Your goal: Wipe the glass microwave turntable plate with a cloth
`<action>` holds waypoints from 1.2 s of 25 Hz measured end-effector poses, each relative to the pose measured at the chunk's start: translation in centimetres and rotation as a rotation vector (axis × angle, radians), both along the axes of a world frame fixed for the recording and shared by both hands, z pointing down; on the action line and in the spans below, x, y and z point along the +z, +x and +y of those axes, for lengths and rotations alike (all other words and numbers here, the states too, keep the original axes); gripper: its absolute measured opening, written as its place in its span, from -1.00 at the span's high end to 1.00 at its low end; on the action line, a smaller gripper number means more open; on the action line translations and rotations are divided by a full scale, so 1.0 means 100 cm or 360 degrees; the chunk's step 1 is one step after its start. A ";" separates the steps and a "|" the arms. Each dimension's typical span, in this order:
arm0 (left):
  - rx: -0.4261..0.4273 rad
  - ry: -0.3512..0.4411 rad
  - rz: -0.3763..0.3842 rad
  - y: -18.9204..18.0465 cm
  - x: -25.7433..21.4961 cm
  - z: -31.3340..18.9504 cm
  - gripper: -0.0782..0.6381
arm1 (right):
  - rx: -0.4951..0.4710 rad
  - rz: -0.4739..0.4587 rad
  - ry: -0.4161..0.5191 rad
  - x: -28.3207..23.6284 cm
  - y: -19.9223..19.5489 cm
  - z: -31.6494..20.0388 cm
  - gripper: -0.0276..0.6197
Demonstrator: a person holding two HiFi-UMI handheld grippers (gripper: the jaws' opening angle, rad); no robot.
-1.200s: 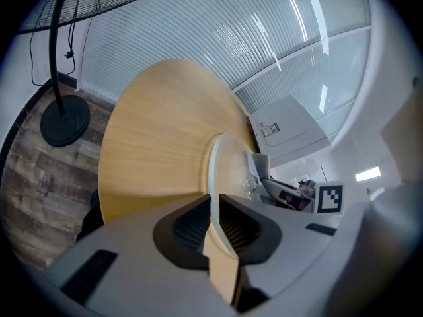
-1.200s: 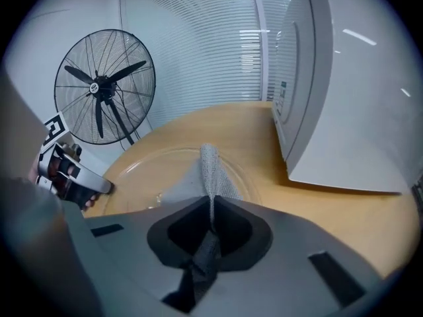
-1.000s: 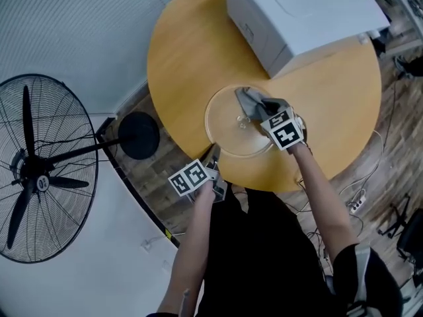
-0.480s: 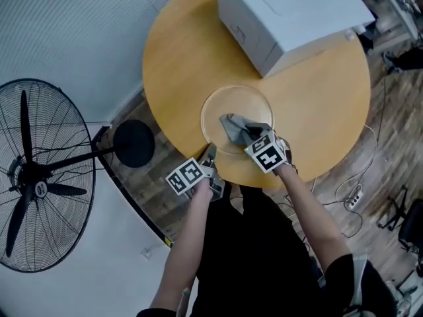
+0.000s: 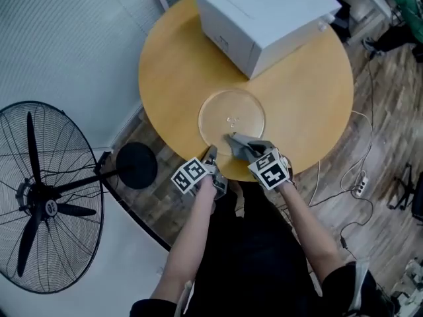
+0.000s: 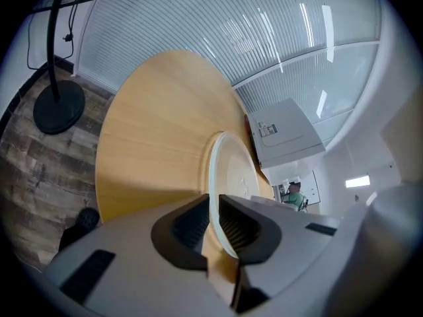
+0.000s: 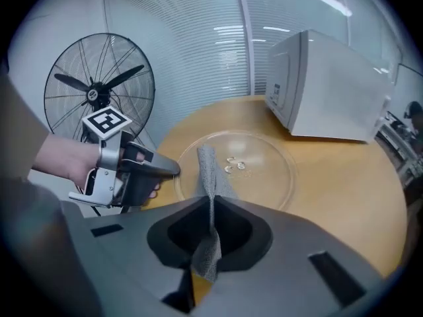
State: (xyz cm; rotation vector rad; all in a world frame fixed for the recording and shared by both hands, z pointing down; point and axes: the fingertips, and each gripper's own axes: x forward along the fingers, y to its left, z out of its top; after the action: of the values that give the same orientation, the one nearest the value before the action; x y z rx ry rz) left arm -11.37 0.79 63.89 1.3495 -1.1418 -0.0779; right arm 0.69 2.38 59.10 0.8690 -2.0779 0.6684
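glass plate (image 5: 225, 111): stiff, slick, breakable; rim seemingly pinched by left gripper (image 6: 213, 220) | cloth (image 5: 239, 142): limp, light; clamped in right gripper (image 7: 211, 226)

My arms, both stretched forward.
My left gripper (image 5: 211, 154) clamps the plate (image 5: 231, 107) rim; my right gripper (image 5: 247, 149) pinches the cloth (image 7: 206, 167).

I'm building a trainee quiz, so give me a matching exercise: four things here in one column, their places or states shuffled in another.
1 glass plate
2 cloth
3 microwave
4 fan

A standing on the floor
B rim gripped by the left tool
C far side of the table
D pinched in the right tool

Pairs: 1-B, 2-D, 3-C, 4-A
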 end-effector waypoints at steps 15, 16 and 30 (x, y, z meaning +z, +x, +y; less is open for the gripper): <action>0.0448 0.0147 -0.0054 -0.009 -0.035 0.016 0.46 | 0.0693 -0.0150 0.0319 -0.095 0.052 0.054 0.83; 0.0478 0.0195 -0.0061 -0.010 -0.045 0.017 0.46 | 0.0713 -0.0161 0.0339 -0.100 0.052 0.055 0.83; 0.0914 0.1190 -0.0427 0.015 -0.252 0.017 0.58 | 0.0808 -0.0351 0.0789 -0.223 0.047 0.045 0.83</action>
State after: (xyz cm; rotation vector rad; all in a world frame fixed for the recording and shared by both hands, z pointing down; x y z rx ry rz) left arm -9.90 2.48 38.67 2.3723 -0.9250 0.1101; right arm 5.39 6.83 36.85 1.7075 -2.2764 0.5231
